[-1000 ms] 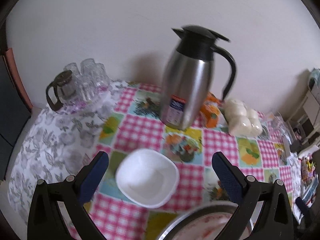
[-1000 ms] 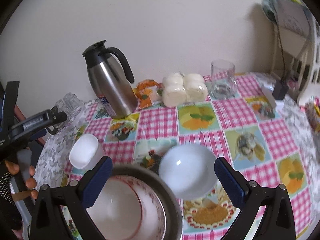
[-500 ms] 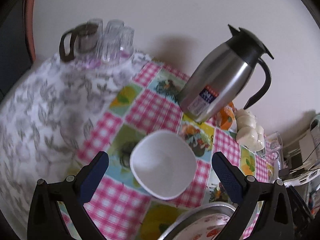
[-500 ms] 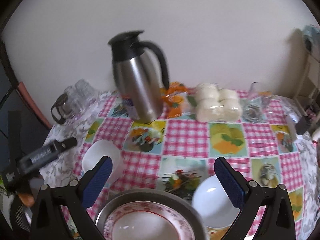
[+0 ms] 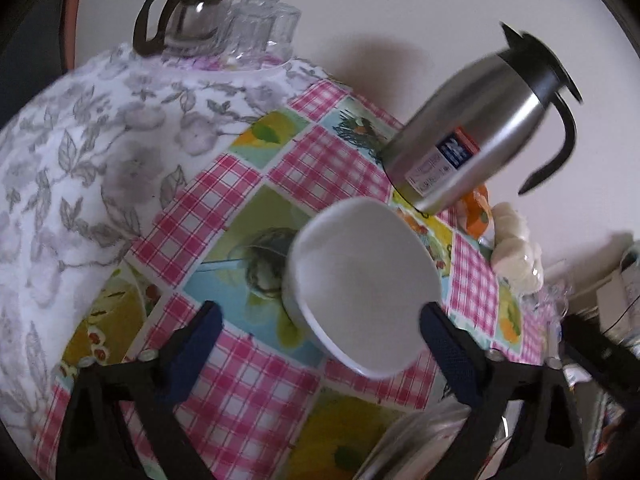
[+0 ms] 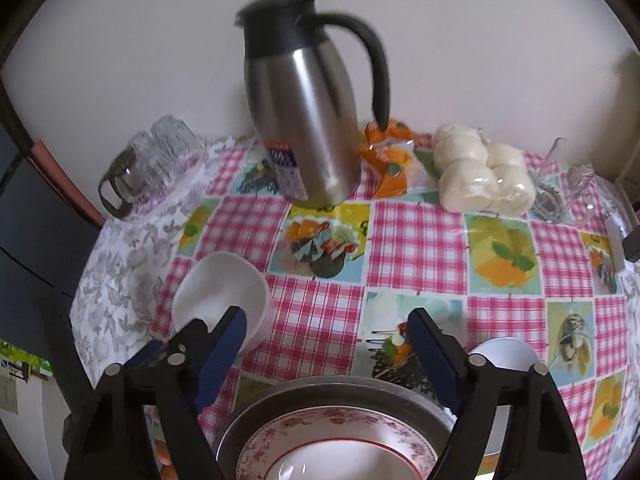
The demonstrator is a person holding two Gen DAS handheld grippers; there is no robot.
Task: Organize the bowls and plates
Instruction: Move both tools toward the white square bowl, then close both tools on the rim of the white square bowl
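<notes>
A white squarish bowl [image 5: 364,280] sits on the checked tablecloth, close in front of my open, empty left gripper [image 5: 320,316]; the bowl lies between the two fingers' line. It also shows in the right wrist view [image 6: 220,296], where the left gripper's fingertip [image 6: 230,330] stands at its near rim. My right gripper [image 6: 326,340] is open and empty above a metal tray [image 6: 280,396] holding a red-rimmed floral plate [image 6: 340,432]. A second white bowl [image 6: 504,354] sits right of the tray, partly hidden by the right finger.
A steel thermos jug [image 6: 308,120] stands at the back centre. A glass pot and upturned glasses [image 6: 152,164] stand back left. An orange packet [image 6: 392,164], wrapped white buns [image 6: 484,180] and a drinking glass [image 6: 560,188] sit back right. The wall is close behind.
My left gripper has moved in close to the white squarish bowl and tilted. My right gripper has swung left and nearer the table; the second bowl now sits at its right finger.
</notes>
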